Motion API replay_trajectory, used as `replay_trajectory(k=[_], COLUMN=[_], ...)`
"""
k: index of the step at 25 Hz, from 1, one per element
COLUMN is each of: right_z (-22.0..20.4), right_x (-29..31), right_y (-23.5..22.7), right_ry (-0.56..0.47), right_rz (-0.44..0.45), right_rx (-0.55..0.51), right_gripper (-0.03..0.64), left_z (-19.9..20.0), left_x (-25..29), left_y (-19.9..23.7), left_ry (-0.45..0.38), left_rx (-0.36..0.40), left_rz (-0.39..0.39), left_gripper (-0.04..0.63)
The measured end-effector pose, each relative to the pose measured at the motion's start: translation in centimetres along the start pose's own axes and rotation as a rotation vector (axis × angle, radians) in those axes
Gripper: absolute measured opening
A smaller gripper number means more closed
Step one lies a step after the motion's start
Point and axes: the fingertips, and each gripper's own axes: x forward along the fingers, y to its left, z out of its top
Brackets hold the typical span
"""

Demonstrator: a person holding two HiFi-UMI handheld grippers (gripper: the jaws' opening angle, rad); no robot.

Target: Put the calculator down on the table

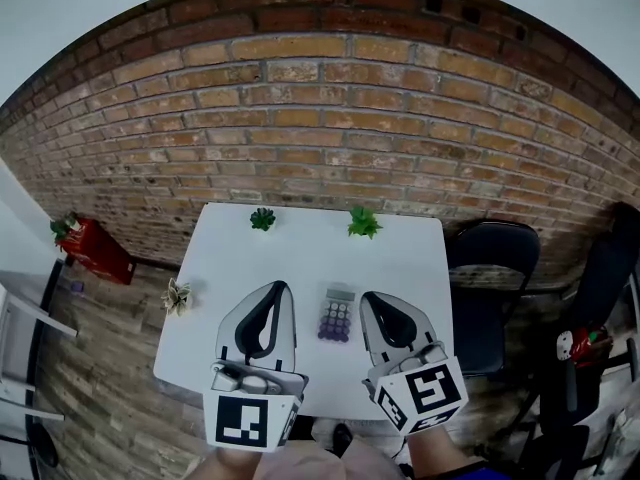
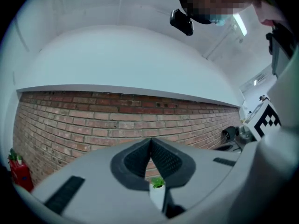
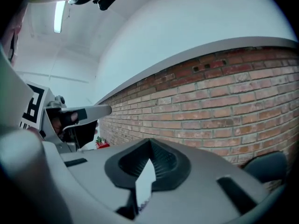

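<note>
A small calculator [image 1: 336, 317] with purple keys lies flat on the white table [image 1: 300, 258], near its middle. Both grippers hang above the table's near half, one on each side of the calculator and apart from it. My left gripper [image 1: 278, 288] is shut, its black pads meeting at the tip [image 2: 150, 141], with nothing between them. My right gripper [image 1: 368, 298] is also shut and empty, its tips together [image 3: 150, 141]. Both gripper views look out nearly level at the brick wall; only a sliver of the table shows under each pair of jaws.
Two small green plants [image 1: 263, 218] [image 1: 364, 223] stand at the table's far edge, against a brick wall [image 1: 320, 118]. A black chair [image 1: 490, 278] stands to the table's right. A red object [image 1: 92, 246] and a small pale plant [image 1: 177, 295] are on the floor at left.
</note>
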Motion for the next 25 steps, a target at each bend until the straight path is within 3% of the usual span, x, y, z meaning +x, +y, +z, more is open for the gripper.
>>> replay_trajectory(k=[21,25], right_z=[0.8,0.6], right_x=[-1.3,-1.1], right_y=[0.2,0.2], right_ry=[-0.033,-0.029], right_rz=[-0.011,-0.011], right_rx=[-0.015,-0.015], right_gripper=[-0.002,-0.002], left_z=[0.5,0.4], left_x=[-0.3,0.0], left_y=[-1.0,-1.1], left_ry=[-0.009,-0.004], left_rx=[-0.007,-0.060], left_rz=[-0.017,-0.014], left_gripper=[0.011,0.011])
